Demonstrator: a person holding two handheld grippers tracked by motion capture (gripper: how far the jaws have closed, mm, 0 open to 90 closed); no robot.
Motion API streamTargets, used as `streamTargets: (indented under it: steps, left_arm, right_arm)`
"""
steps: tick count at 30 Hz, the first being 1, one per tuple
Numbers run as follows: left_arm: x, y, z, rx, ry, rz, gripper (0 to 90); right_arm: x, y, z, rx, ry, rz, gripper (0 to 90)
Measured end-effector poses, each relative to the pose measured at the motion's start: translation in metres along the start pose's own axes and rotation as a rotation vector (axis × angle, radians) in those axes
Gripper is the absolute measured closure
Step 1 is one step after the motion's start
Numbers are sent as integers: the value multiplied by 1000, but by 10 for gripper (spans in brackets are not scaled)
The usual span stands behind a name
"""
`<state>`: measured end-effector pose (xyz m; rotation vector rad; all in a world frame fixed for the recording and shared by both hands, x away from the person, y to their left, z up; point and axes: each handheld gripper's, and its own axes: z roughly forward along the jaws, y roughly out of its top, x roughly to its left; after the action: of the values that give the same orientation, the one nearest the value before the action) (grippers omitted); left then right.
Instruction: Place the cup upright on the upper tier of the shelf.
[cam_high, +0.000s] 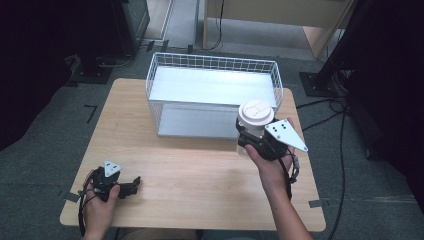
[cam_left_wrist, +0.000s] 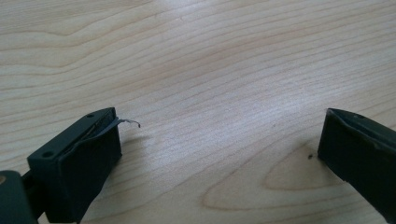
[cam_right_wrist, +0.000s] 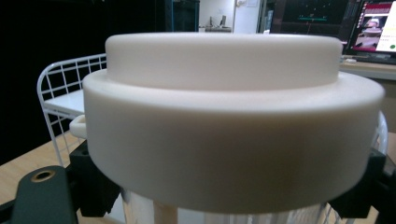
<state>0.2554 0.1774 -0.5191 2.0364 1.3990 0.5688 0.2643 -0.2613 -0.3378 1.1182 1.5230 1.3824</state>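
Note:
A clear container with a wide white lid (cam_high: 255, 113) is held upright above the table's right side, just in front of the white wire basket (cam_high: 165, 87). My right gripper (cam_high: 256, 136) is shut on the container below its lid. Up close in the right gripper view, the white lid (cam_right_wrist: 233, 121) spans the frame with the clear body beneath it and a black finger (cam_right_wrist: 93, 186) at each side. My left gripper (cam_high: 131, 187) rests low at the table's front left, open, with nothing between its black fingers (cam_left_wrist: 79, 158) but bare wood.
The wire basket holds a white shelf panel (cam_high: 212, 85) and stands at the back middle of the light wooden table (cam_high: 190, 170). Cables (cam_high: 340, 125) run along the floor at the right. A dark stand base (cam_high: 92, 72) sits at the back left.

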Motion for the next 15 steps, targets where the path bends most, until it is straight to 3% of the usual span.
streamTargets:
  steps: [15]
  left_arm:
    - [0,0,0,0,-2,1,0]
  right_arm:
    - [8,33,12,-65,-7,-24,150]
